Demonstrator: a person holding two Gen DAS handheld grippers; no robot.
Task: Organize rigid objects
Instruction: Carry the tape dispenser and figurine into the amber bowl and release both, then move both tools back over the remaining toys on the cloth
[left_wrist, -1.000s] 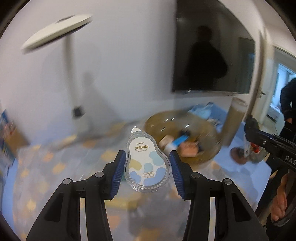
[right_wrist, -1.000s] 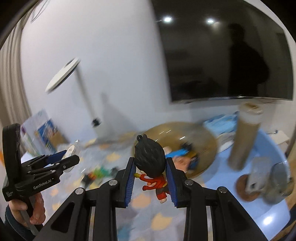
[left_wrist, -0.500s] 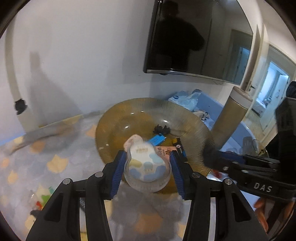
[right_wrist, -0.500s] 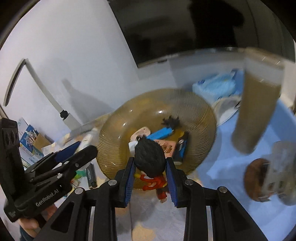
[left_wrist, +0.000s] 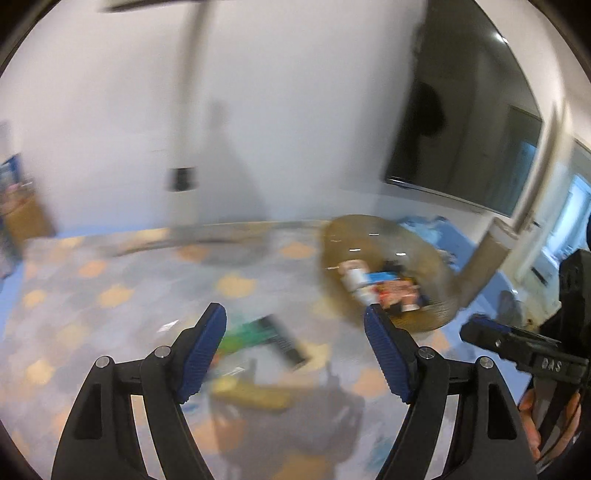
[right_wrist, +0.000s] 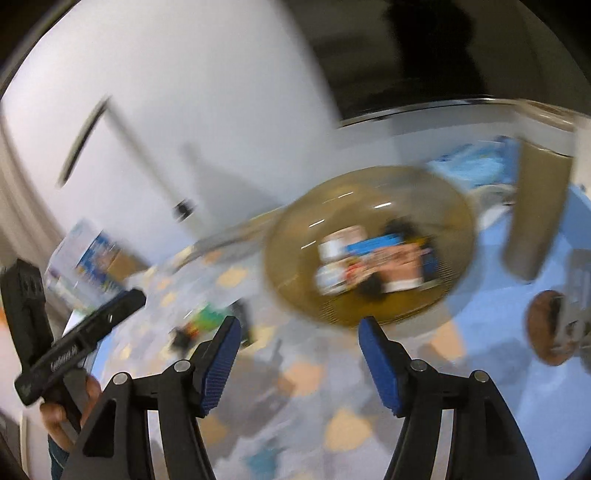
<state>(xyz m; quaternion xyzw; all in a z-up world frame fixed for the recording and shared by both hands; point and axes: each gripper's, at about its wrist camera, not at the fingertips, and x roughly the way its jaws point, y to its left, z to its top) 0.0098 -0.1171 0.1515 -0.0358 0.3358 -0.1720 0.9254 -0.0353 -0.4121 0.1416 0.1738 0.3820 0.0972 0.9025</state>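
An amber glass bowl (left_wrist: 436, 266) (right_wrist: 295, 266) sits on the table and holds several small items, among them the white correction tape (left_wrist: 354, 282) (right_wrist: 330, 275) and the black-haired figure (right_wrist: 373, 284). My left gripper (left_wrist: 295, 347) is open and empty, to the left of the bowl and above a blurred green and black object (left_wrist: 266, 332). My right gripper (right_wrist: 299, 354) is open and empty, just in front of the bowl's near rim. Both views are motion-blurred.
A tall tan cylinder (left_wrist: 484, 266) (right_wrist: 535, 210) stands right of the bowl. A brown round object (right_wrist: 546, 328) lies at the right. Small loose items (right_wrist: 207, 321) lie left of the bowl. A lamp post (left_wrist: 188, 110) and boxes (right_wrist: 88, 266) stand at the back left.
Both grippers have opened and let go: the correction tape and the figure now lie in the bowl. Both grippers have pulled back from the bowl, the left one swinging left.
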